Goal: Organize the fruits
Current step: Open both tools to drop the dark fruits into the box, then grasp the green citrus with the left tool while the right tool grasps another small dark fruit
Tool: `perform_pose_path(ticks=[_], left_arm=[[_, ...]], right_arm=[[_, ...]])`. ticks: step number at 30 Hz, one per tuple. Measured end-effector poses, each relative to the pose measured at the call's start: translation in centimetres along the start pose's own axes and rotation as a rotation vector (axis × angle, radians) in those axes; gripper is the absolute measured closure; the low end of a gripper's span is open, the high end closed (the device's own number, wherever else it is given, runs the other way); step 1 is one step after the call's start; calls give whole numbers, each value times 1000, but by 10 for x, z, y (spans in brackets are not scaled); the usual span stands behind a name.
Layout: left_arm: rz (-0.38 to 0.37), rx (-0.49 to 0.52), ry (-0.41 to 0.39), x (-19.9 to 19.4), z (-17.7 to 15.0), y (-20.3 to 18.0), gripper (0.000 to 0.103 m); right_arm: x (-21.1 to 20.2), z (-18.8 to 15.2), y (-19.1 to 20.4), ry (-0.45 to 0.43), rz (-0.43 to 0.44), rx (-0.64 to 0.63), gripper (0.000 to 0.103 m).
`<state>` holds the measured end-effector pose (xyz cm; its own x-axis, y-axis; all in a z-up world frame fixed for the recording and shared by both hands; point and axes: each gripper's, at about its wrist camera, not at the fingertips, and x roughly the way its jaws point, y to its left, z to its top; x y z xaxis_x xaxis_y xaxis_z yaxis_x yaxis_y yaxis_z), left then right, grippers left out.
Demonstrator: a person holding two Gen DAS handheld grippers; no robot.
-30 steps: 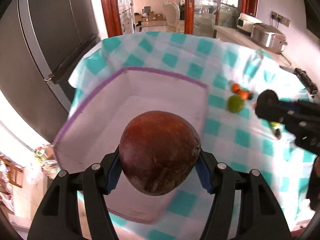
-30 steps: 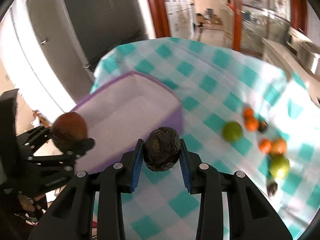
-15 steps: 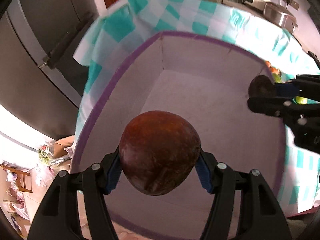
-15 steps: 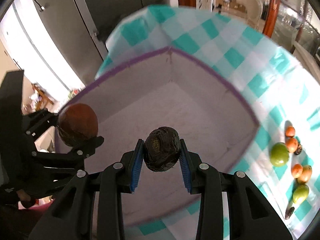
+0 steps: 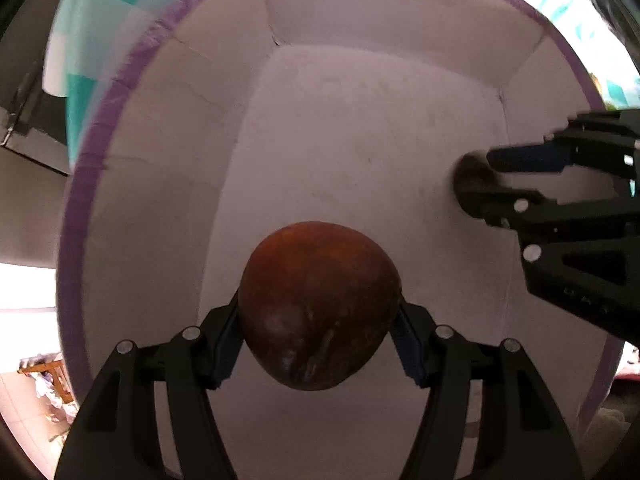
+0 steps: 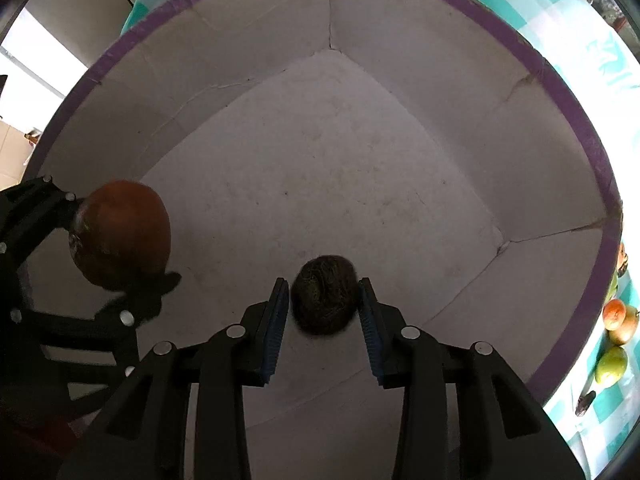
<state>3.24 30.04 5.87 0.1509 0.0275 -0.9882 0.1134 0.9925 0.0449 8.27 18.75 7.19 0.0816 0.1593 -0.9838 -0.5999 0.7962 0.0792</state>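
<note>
**Both grippers inside the purple-rimmed box**

The right gripper [image 6: 324, 300] reaches into the white box [image 6: 400, 40]; its blue pads stand slightly apart from the dark wrinkled fruit [image 6: 325, 294] between them, with slim gaps on both sides; at nine o'clock the left gripper [image 6: 120, 272] clamps a reddish-brown fruit [image 6: 122, 234]; at four o'clock, outside the rim, orange and green fruits [image 6: 614, 340] lie on the checked cloth [image 6: 600, 408].

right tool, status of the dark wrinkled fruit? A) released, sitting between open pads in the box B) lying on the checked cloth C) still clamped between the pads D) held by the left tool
A: in the right wrist view the dark wrinkled fruit sits between the right tool's pads with a gap on each side, down in the purple-rimmed box.
</note>
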Motion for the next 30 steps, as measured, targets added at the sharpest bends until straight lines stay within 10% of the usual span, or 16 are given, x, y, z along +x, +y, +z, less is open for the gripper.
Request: perform_pose_path(ticks=[2,7,17,23,30], left_arm=[[-12,-2,10,1,-1,0,31],[7,-19,-4,-1,-4,2,25],[12,-174,-435,-89,-12,-5,8],[21,-56,-758,-160,12,-104,2],[-133,79,-630,-141,58,-249,2]], right_arm=[[-3,-1,-1,-16,21,4,44],[-15,-6,0,-85,18,-9,37],[-155,-98,-79,-723,3,117,16],[-129,-204,-214,-594,-118,558,16],[-75,-309,-322,-519,-137,901,23]])
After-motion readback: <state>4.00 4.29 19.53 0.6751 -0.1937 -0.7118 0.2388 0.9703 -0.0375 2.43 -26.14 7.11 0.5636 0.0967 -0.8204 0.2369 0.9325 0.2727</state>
